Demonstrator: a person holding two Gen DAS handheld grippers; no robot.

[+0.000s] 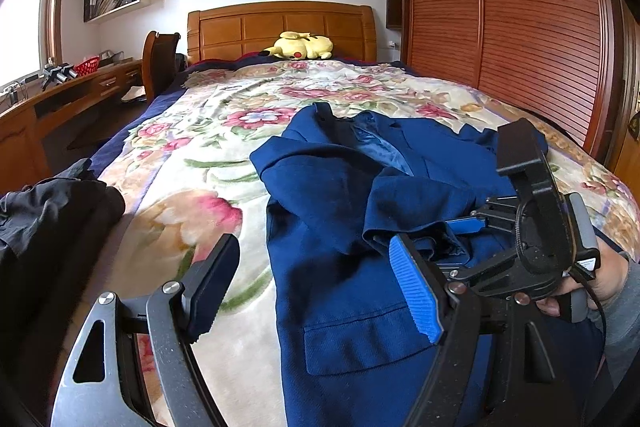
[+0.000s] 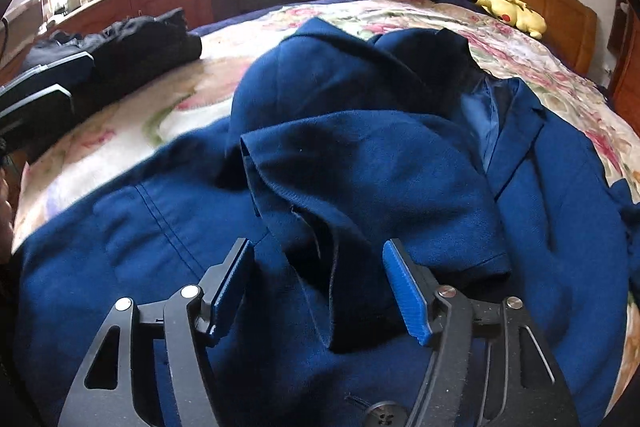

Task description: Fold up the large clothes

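A jacket [image 1: 340, 227] is spread on the bed [image 1: 192, 163], with one sleeve [image 2: 360, 179] folded across its front. A plush toy [image 1: 302, 46] is laid against the headboard [image 1: 280, 27] behind it, and a second garment [image 2: 132, 43] is placed at the bed's left edge. A desk [image 1: 72, 95] is set left of the bed, a wardrobe [image 1: 500, 7] right.

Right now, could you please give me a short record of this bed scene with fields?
garment: blue jacket spread on the floral bedspread, one sleeve folded across its front
left gripper: jaws open, empty
right gripper: jaws open, sleeve cuff lying between them
other clothes: black garment at the bed edge
at headboard: yellow plush toy
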